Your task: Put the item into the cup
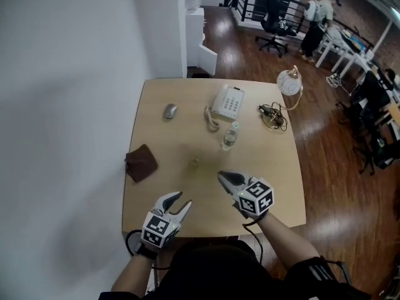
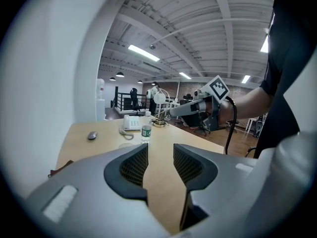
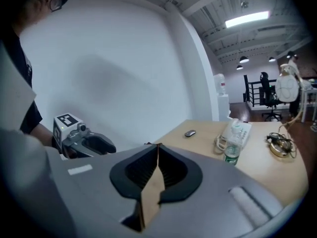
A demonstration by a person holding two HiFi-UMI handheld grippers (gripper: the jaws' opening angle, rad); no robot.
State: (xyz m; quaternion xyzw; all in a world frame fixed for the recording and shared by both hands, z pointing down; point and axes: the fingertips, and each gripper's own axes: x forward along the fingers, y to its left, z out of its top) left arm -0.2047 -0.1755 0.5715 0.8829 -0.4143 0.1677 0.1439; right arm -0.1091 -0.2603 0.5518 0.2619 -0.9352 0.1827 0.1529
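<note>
**Two hand-held grippers poised over a pale wooden table in an open office**

A square, light wood table (image 1: 269, 174) stood pushed against a plain white wall (image 1: 69, 74), on a dark wooden floor (image 1: 325, 136). The person's left gripper (image 1: 182, 200) hung over the near edge with its jaws a modest way apart and only bare tabletop between them. The right gripper (image 1: 223, 177) was raised beside it, its jaw tips pressed together on nothing.

A small, pale, see-through cup (image 1: 194, 161) sat near the table's middle, apart from both grippers. It was too small to tell whether anything lay inside it. Just behind it stood a water bottle (image 1: 230, 136), and beyond that a white telephone (image 1: 227, 102). A grey mouse (image 1: 169, 110) lay to the left of the phone, and a brown cloth (image 1: 141, 163) lay by the wall edge. A tangle of cables (image 1: 273, 114) and a round white lamp (image 1: 289, 83) occupied the far right corner. Farther back were an office chair (image 1: 273, 17), white desks and a standing person (image 1: 319, 17).
</note>
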